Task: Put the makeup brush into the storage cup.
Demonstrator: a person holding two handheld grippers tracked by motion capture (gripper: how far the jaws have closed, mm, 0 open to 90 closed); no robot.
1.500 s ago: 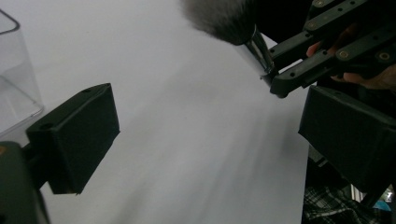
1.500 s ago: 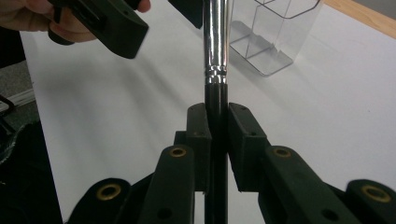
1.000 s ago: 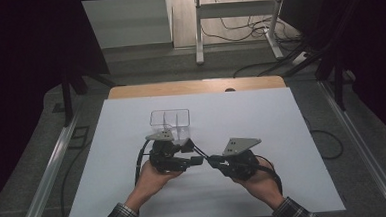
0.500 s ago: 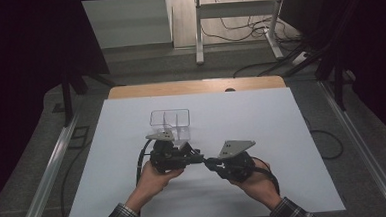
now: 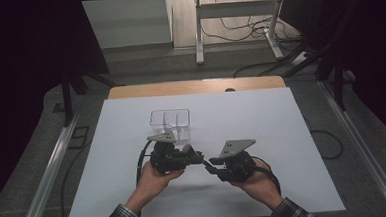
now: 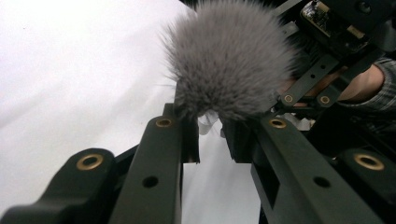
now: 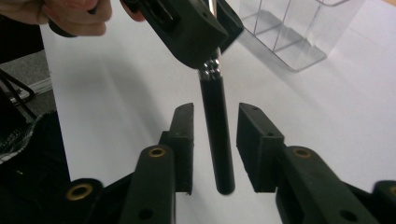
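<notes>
The brush has a slim black handle [image 7: 217, 140], a short silver collar [image 7: 211, 69] and a round head of soft grey bristles [image 6: 229, 58]. It hangs in the air above the white table [image 5: 261, 120], held between the two grippers, near the person's edge.

In the right gripper view the handle stands between the jaws of the right gripper [image 7: 215, 144], with a clear gap on each side; those jaws are apart and touch nothing. The free end of the handle points toward this gripper's body.

Farther along the brush, the left gripper [image 6: 210, 135] is clamped on it just below the bristles, at the collar end, so the grey head fans out past its jaw tips. In the high view the two grippers meet nose to nose.

Beyond them on the table stands a clear plastic box [image 5: 170, 123] with inner dividers; nothing can be made out in its compartments.
</notes>
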